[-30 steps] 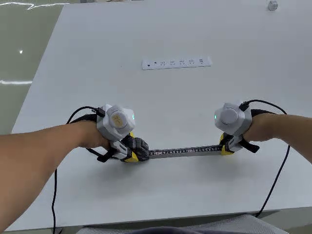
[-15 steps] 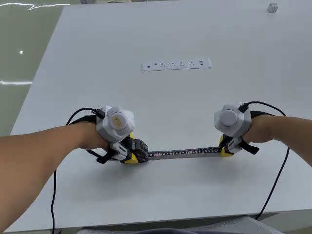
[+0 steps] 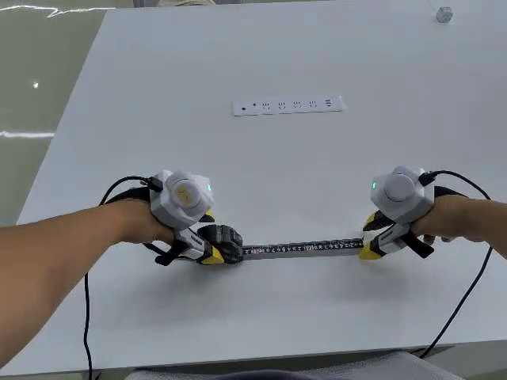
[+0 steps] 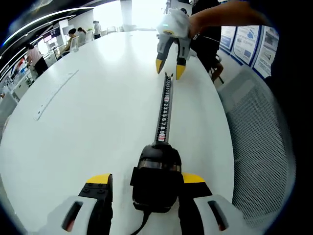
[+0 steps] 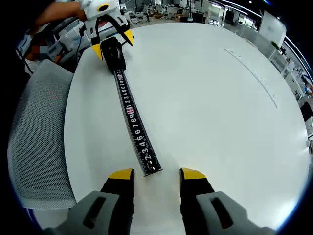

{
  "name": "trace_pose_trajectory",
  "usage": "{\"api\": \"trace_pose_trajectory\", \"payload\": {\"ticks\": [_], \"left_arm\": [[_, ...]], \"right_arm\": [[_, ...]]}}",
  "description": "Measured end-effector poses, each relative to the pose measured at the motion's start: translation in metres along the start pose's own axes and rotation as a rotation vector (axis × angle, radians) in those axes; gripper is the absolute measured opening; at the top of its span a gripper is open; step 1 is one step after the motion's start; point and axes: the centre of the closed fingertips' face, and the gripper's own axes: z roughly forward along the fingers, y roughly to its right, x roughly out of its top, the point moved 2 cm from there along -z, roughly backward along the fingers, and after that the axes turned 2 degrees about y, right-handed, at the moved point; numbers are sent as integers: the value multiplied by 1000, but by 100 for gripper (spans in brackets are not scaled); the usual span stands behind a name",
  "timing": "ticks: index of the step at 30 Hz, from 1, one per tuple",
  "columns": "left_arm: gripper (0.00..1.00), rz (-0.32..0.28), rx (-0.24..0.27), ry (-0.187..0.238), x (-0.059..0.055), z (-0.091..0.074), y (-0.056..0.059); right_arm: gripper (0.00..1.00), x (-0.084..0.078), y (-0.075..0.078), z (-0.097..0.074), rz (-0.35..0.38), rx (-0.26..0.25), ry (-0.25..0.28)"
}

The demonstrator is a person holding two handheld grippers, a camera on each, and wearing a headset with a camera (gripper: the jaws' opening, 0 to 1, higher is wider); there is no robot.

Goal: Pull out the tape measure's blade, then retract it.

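Note:
A black tape measure case (image 3: 224,241) rests on the white table (image 3: 261,174), its blade (image 3: 301,248) pulled out flat to the right. My left gripper (image 3: 212,252) is shut on the case (image 4: 156,178), with the blade (image 4: 164,110) running away from it. At the blade's far end my right gripper (image 3: 369,250) stands open. In the right gripper view the blade's hooked tip (image 5: 151,169) lies on the table just ahead of the gap between the yellow fingertips (image 5: 121,175), and nothing grips it. The case (image 5: 112,49) and left gripper (image 5: 111,41) sit beyond.
A white power strip (image 3: 288,104) lies across the middle of the table. A small grey object (image 3: 444,13) sits at the far right corner. The table's near edge (image 3: 261,360) runs close below the blade, with a grey mesh chair (image 5: 41,142) behind it.
My right gripper has drawn back to the right, off the blade's end. The blade stays pulled out at the same length, and the left gripper and the case have kept their place.

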Motion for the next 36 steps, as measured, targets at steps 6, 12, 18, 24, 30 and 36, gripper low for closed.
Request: {"api": "trace_pose_trajectory", "payload": {"ticks": [6,12,18,24,30,36], "left_arm": [[59,-101,66,65,-9,-19,-1],[65,-230,115,130,-26,-36,8],[72,-371,199,230,-40,-59,8],[81,-464,255,288,-52,-75,13],[91,-503,288,322,-64,-82,25],[96,-556,344,375,-74,-98,29]], "right_arm": [[46,-1,-7,-11,58,-64,50],[61,-7,-25,-21,148,-88,126],[70,-25,-35,-36,225,-171,160],[78,-41,-44,-48,288,-241,205],[88,-49,-51,-60,362,-300,277],[93,-55,-60,-64,387,-303,326]]}}
